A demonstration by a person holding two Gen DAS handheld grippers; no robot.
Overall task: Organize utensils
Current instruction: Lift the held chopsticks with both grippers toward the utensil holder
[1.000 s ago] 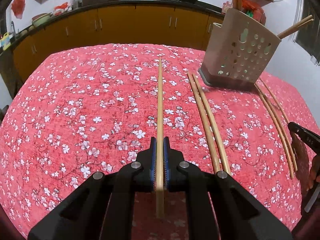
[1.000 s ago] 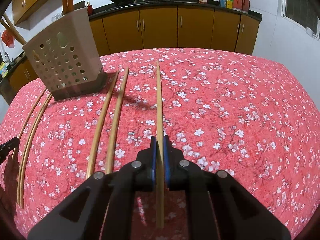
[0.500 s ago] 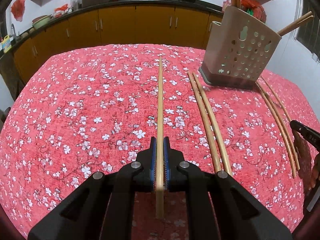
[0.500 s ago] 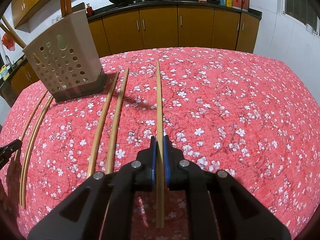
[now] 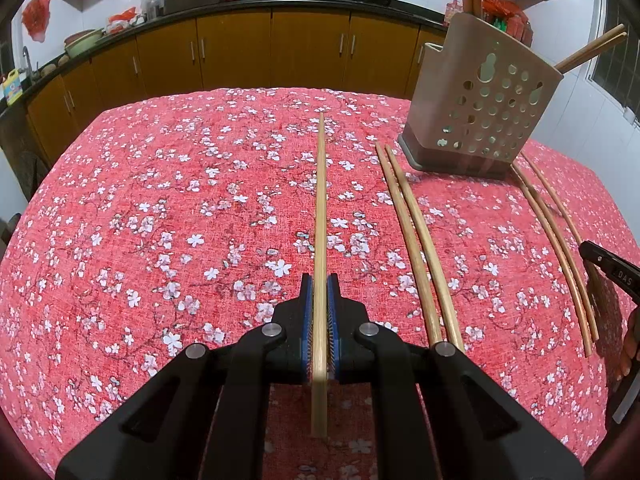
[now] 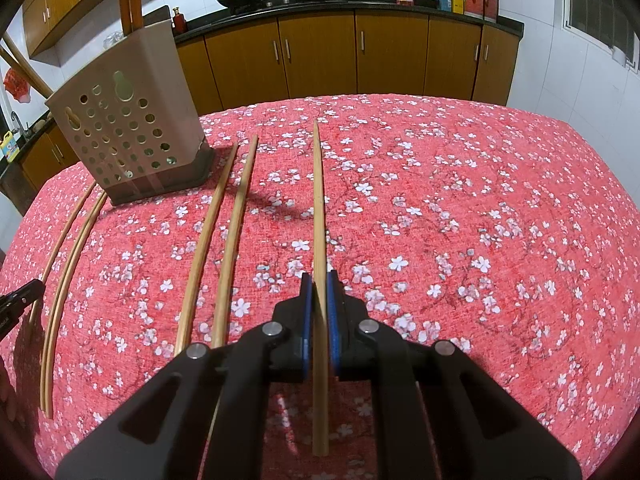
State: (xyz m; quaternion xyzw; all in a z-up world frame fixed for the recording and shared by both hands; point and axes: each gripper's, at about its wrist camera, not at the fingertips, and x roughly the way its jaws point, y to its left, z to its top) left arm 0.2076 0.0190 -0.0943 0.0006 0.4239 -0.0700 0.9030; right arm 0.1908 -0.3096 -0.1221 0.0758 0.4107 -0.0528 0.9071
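Observation:
My left gripper (image 5: 319,280) is shut on a wooden chopstick (image 5: 320,208) that points straight ahead above the red floral tablecloth. My right gripper (image 6: 319,278) is shut on another wooden chopstick (image 6: 319,200), also pointing ahead. A beige perforated utensil holder (image 5: 482,112) stands at the far right in the left wrist view and at the far left in the right wrist view (image 6: 120,120), with chopsticks standing in it. Two chopstick pairs lie on the cloth: one pair near the holder's front (image 5: 416,240) (image 6: 216,240), one darker pair beyond it (image 5: 560,248) (image 6: 64,272).
The table (image 5: 160,220) is covered by a red flowered cloth. Brown kitchen cabinets (image 5: 280,48) with woks on the counter run along the back wall. The other gripper's tip shows at the right edge (image 5: 608,272) and at the left edge (image 6: 20,300).
Both grippers keep their chopsticks and have drifted only slightly; the holder sits a little lower in both views. Nothing was let go or picked up.

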